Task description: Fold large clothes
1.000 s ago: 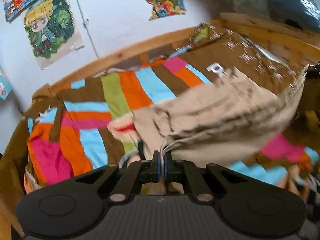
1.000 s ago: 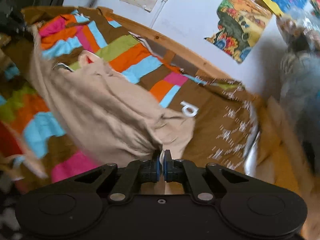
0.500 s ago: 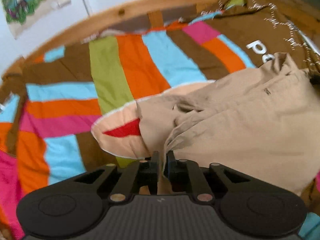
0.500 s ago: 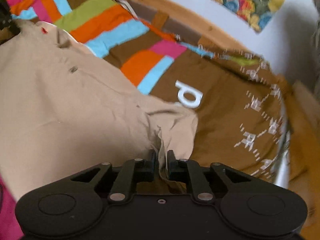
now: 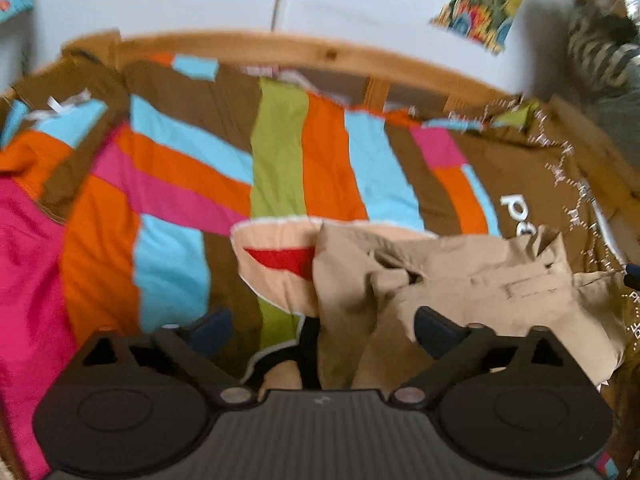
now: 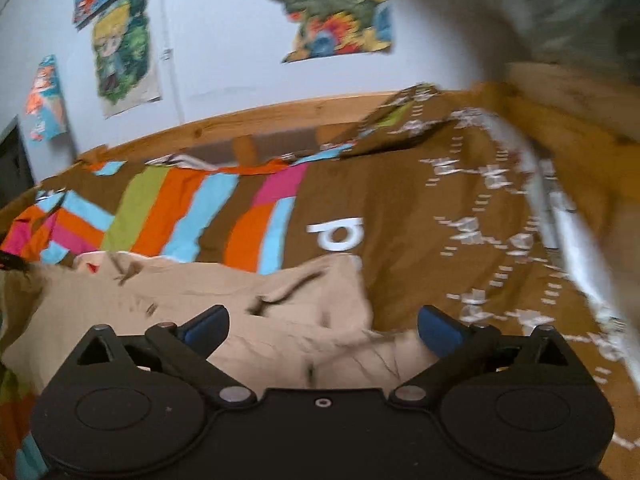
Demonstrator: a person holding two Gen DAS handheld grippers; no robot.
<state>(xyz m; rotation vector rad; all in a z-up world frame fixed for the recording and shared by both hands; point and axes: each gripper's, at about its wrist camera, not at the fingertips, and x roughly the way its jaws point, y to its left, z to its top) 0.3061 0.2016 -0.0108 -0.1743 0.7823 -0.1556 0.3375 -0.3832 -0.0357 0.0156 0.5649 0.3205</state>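
A wooden-framed bed [image 5: 320, 50] carries a striped patchwork cover [image 5: 280, 168] in brown, orange, blue, pink and green. A rumpled beige garment [image 6: 224, 300] lies directly on the cover.

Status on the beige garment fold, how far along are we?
Done: the beige garment is laid on the striped bedspread, no longer gripped. In hand: nothing; the left tool and right tool are both open above it. Left: the cloth is bunched and creased, one edge overlapping a peach and red item, so the folding itself appears not yet done.
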